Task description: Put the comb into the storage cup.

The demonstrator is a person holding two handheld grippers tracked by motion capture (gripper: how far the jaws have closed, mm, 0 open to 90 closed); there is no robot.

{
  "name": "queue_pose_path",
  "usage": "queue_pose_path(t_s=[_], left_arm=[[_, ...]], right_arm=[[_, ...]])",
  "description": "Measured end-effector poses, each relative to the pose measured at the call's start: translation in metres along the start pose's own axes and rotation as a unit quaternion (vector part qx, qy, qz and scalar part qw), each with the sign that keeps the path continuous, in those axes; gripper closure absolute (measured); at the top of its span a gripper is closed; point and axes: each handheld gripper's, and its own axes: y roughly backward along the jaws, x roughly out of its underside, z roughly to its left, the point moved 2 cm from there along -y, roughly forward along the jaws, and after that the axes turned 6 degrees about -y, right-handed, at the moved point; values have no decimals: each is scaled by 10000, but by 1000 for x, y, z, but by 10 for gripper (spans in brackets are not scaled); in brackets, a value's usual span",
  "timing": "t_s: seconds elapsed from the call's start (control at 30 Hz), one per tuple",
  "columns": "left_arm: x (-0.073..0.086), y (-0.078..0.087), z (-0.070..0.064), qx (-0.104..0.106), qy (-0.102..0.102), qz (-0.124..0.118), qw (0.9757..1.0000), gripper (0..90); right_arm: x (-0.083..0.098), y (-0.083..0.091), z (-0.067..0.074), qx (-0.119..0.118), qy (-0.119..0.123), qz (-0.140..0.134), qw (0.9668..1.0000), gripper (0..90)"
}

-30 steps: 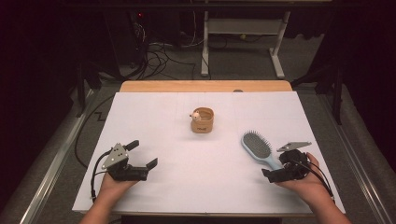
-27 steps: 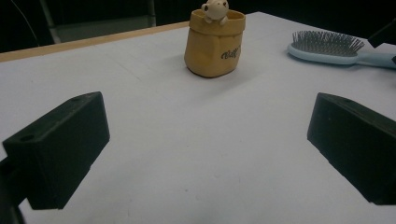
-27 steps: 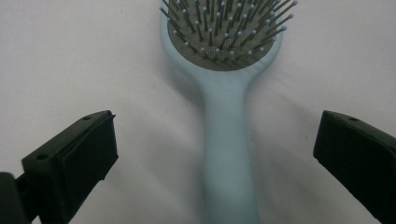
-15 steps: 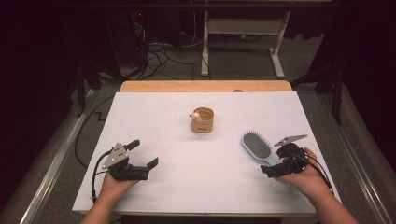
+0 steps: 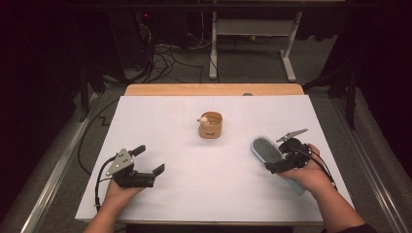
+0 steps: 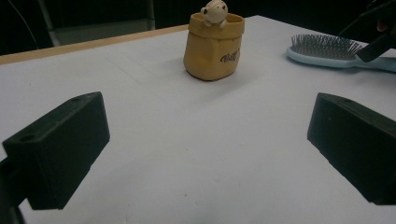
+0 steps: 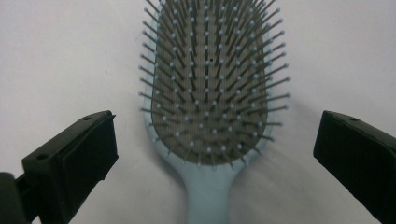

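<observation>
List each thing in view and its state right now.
Hairbrush: flat on the table, bristles up, not gripped.
Right gripper: open, jaws either side of the brush neck.
Left gripper: open, holding nothing.
Yellow pouch: upright, a small figure at its rim.

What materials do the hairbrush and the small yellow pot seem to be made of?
The hairbrush looks like smooth pale blue plastic with a dull sheen; its thin bristles carry small ball tips on a grey pad, probably rubber. The yellow pot looks like matte ceramic or resin shaped like a creased sack, though I cannot be sure.
</observation>
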Motion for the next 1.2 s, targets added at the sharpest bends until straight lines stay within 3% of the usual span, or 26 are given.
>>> queue_pose_path(t_s=[0.33,0.77,1.2], left_arm=[[0,1,1,-18,5,-21,10000,0],[0,3,5,-48,60,-65,9999,0],[0,4,6,-48,60,-80,9999,0]], right_arm=[[-14,-11,-1,-35,-3,107,9999,4],[-35,-30,5,103,217,306,9992,4],[-39,-44,12,203,385,478,9979,16]])
